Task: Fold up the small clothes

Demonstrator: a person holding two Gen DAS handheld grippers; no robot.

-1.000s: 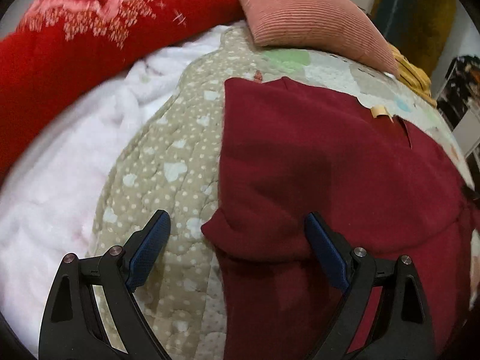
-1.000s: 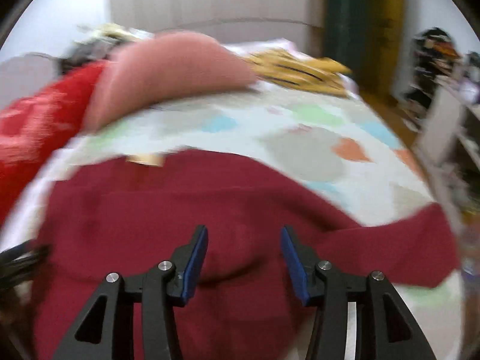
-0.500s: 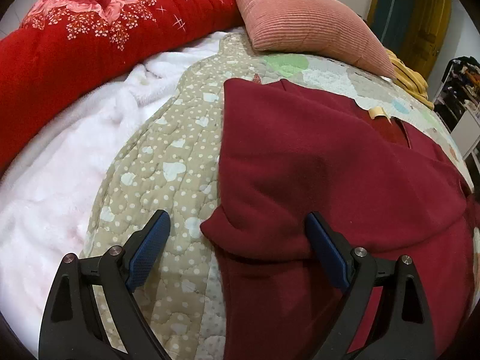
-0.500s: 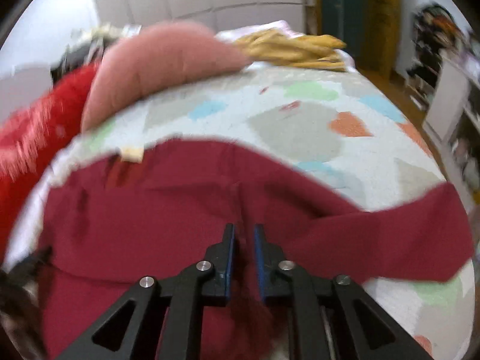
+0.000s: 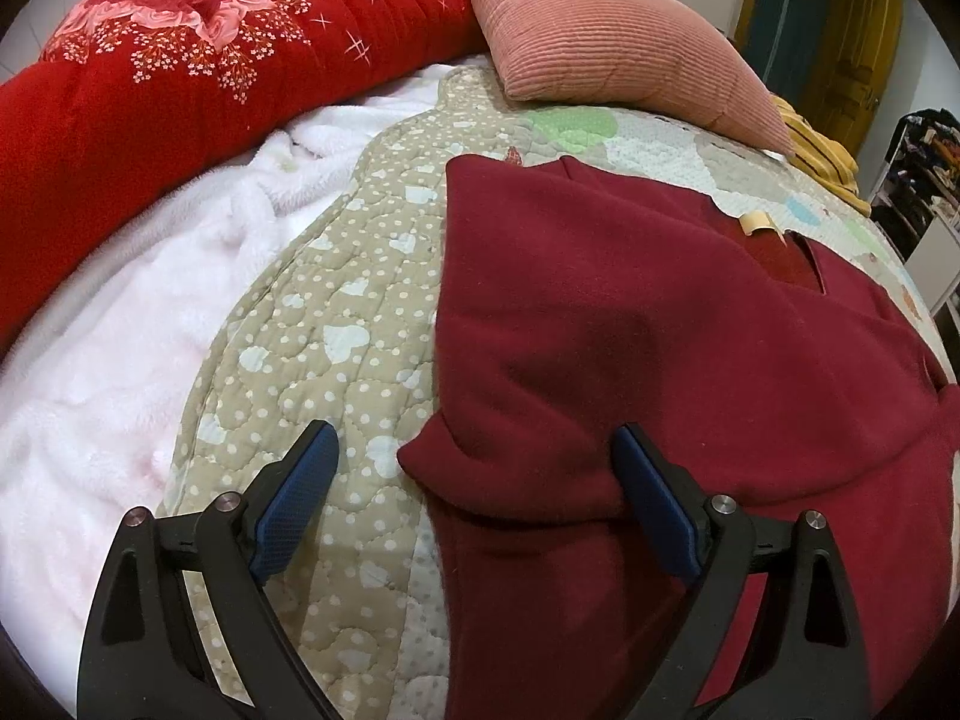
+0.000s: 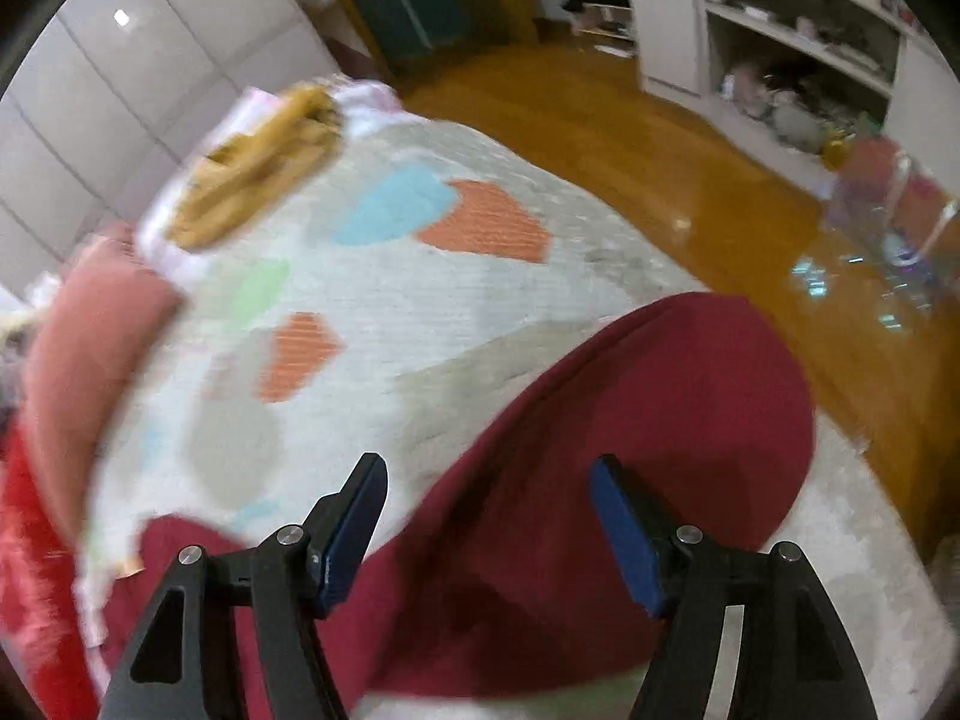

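A dark red fleece garment (image 5: 660,360) lies on the quilted bedspread (image 5: 336,324), its left sleeve folded in over the body, with a tan label at the collar. My left gripper (image 5: 474,480) is open, its jaws straddling the folded sleeve end near the garment's left edge. In the right wrist view, the garment's other sleeve (image 6: 630,450) stretches out toward the bed's edge. My right gripper (image 6: 489,516) is open just above that sleeve, holding nothing. The right wrist view is blurred.
A red floral quilt (image 5: 180,72) and a white fluffy blanket (image 5: 120,330) lie to the left. A pink corduroy pillow (image 5: 618,42) sits at the back, a yellow garment (image 6: 258,180) beyond it. The bed edge drops to a wooden floor (image 6: 690,180) with shelves (image 6: 780,60) on the right.
My right gripper was shut on the garment's middle half a second ago; it has since opened and swung right over the outstretched sleeve. My left gripper has stayed open and still.
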